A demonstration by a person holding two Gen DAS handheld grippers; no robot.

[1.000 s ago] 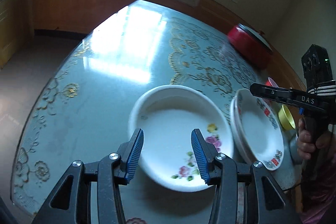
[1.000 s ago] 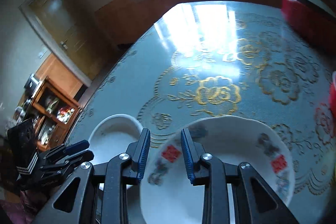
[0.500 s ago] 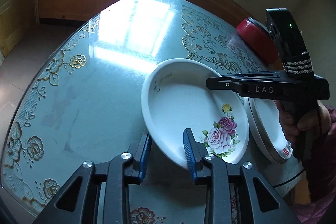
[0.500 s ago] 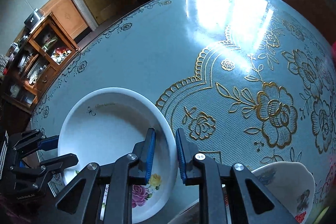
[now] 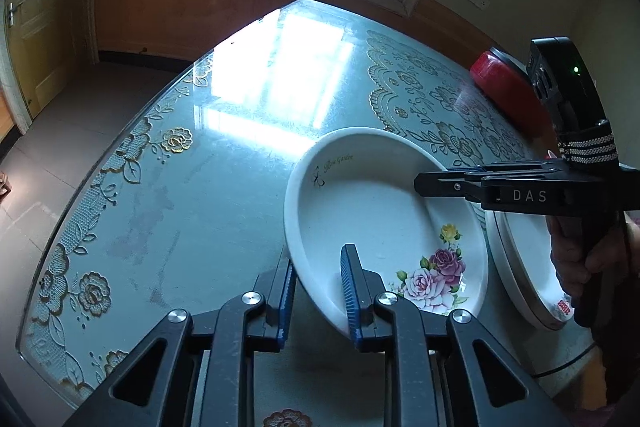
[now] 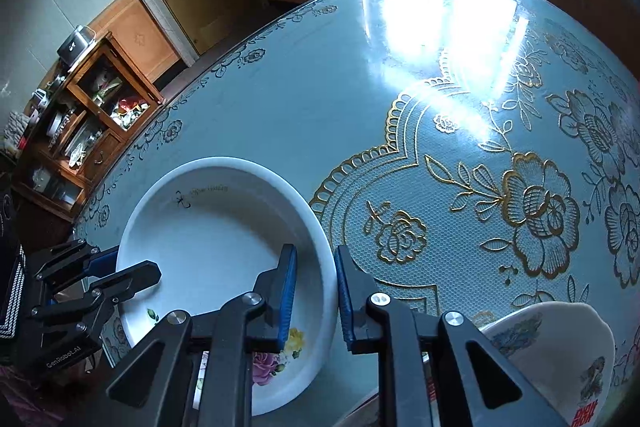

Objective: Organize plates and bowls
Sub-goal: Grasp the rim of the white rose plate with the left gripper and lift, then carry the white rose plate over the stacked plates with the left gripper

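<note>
A white bowl with painted roses point(image 5: 380, 211) point(image 6: 216, 239) sits on the glass-topped table point(image 5: 200, 187), seemingly tipped up a little at its near side. My left gripper point(image 5: 318, 291) has the bowl's near rim between its blue pads; its jaws are closing and both pads touch the wall. From the right, my right gripper point(image 6: 316, 291) is shut on the opposite rim, one pad inside the bowl and one outside. Each gripper also shows in the other's view: right gripper point(image 5: 418, 183), left gripper point(image 6: 128, 265).
Stacked white plates with red marks point(image 5: 524, 259) point(image 6: 560, 339) lie just right of the bowl. A red pot point(image 5: 504, 87) stands at the table's far right edge. A person's hand point(image 5: 576, 267) holds the right gripper. A wooden cabinet point(image 6: 80, 115) stands beyond the table.
My right gripper left the patterned plates, swung over to the bowl and shut on its rim. My left gripper narrowed from wide open onto the near rim.
</note>
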